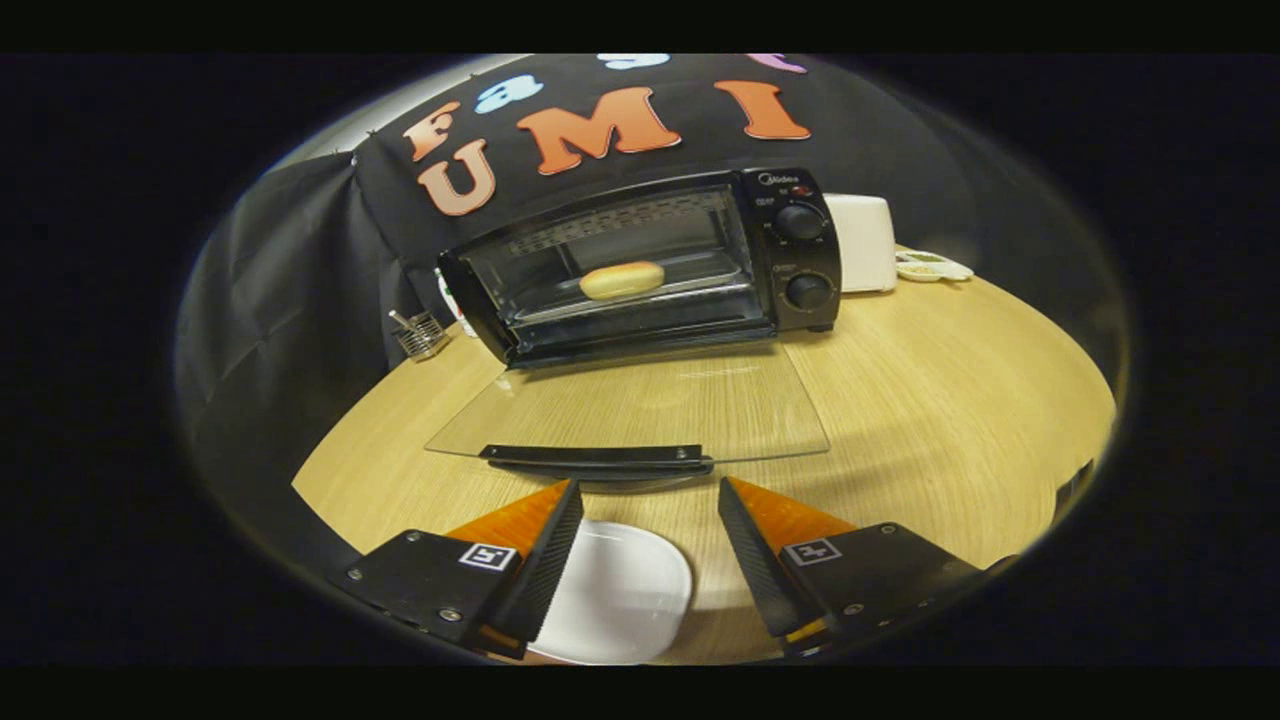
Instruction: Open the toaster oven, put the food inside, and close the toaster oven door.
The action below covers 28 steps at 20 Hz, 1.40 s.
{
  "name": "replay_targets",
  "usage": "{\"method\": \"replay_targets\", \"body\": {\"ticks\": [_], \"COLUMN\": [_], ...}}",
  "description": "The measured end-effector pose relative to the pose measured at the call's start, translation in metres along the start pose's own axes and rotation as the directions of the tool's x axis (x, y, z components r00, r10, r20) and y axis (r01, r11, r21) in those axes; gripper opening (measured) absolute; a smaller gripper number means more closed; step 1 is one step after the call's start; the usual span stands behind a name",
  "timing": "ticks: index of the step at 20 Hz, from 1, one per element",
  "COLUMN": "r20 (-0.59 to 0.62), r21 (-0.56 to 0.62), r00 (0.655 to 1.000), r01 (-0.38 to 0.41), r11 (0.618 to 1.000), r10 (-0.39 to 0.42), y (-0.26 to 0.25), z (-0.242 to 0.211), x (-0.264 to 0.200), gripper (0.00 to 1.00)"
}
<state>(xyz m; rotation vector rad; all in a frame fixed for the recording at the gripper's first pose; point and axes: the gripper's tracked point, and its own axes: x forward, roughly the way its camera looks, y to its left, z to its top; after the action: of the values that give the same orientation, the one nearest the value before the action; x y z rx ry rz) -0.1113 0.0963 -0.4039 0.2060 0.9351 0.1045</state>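
Observation:
A black toaster oven [800, 250] stands at the back of the wooden table with its glass door [640, 410] folded down flat toward me. A golden bread roll [621, 280] lies on the rack inside the oven. The door's black handle [597, 458] runs along its near edge, just ahead of my fingertips. My gripper [648, 492] is open, with nothing between its fingers. A white plate [615, 595] with nothing on it sits on the table under and between the fingers.
The wooden table [950, 400] stretches out to the right of the door. A white appliance [862, 243] stands behind the oven's right side, with small dishes [930, 266] beside it. A small metal wire holder [420, 333] sits left of the oven.

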Motion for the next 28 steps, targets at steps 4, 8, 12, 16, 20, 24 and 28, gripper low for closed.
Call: {"method": "replay_targets", "body": {"ticks": [4,8,12,16,20,24,28], "r20": [-0.016,-0.003,0.085,0.186,0.262,0.32,0.358], "r21": [-0.01,-0.006,-0.007,-0.036,-0.057,-0.065,-0.162], "r00": [1.0,1.0,0.996,0.98,0.959,0.94,0.934], "r01": [0.012,0.001,-0.03,-0.066,-0.099,-0.098,0.052], "r11": [1.0,1.0,1.0,0.997,0.993,0.993,0.985], "r10": [-0.012,-0.001,0.03,0.072,0.11,0.114,0.009], "y": [0.003,0.008,0.017,0.026,0.031,0.032,0.018], "z": [0.002,0.015,0.048,0.088,0.129,0.177,0.204], "x": [0.007,-0.001,-0.016,-0.021,-0.017,0.001,0.025], "gripper": [0.82,0.84,0.84,0.84,0.86,0.86,0.85]}}
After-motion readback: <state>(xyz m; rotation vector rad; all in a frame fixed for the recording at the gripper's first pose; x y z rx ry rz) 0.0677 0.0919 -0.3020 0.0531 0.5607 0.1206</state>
